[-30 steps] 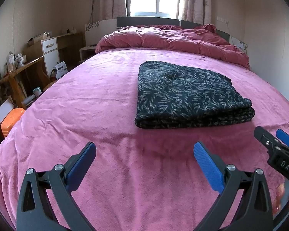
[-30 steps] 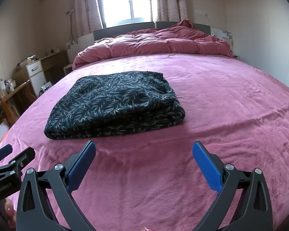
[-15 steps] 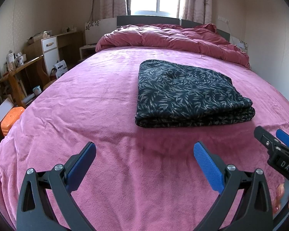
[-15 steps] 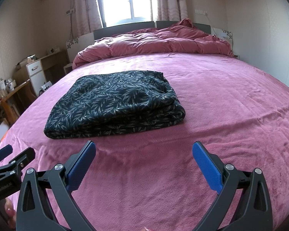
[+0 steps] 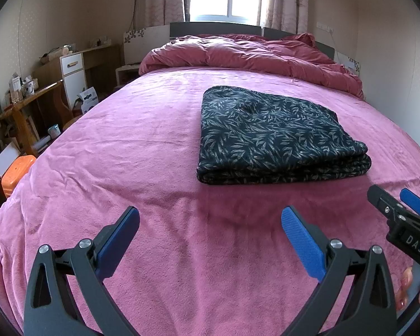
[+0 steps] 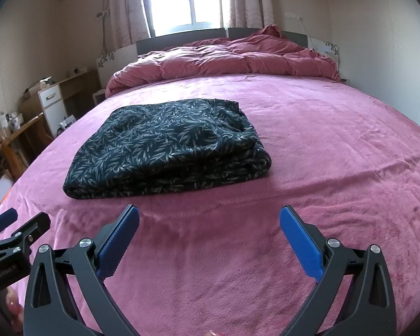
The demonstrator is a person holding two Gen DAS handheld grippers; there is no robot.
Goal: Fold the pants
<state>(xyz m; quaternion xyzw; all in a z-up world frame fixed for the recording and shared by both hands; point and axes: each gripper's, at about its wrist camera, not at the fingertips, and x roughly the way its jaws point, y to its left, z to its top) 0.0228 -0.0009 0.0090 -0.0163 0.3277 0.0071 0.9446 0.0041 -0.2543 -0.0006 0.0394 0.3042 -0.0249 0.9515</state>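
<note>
Pink bed (image 5: 142, 145) ahead, pants (image 5: 268, 137) folded in a neat stack mid-bed. I've got left gripper (image 5: 210, 224) and right gripper (image 6: 208, 224) spread wide, holding nothing, hovering short of them. Looks done; I'd only press that near edge flat.

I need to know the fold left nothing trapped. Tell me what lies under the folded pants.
The folded pants rest flat on the pink blanket, stacked in several layers at the near edge. Whatever sits directly beneath or between the layers is covered.
</note>
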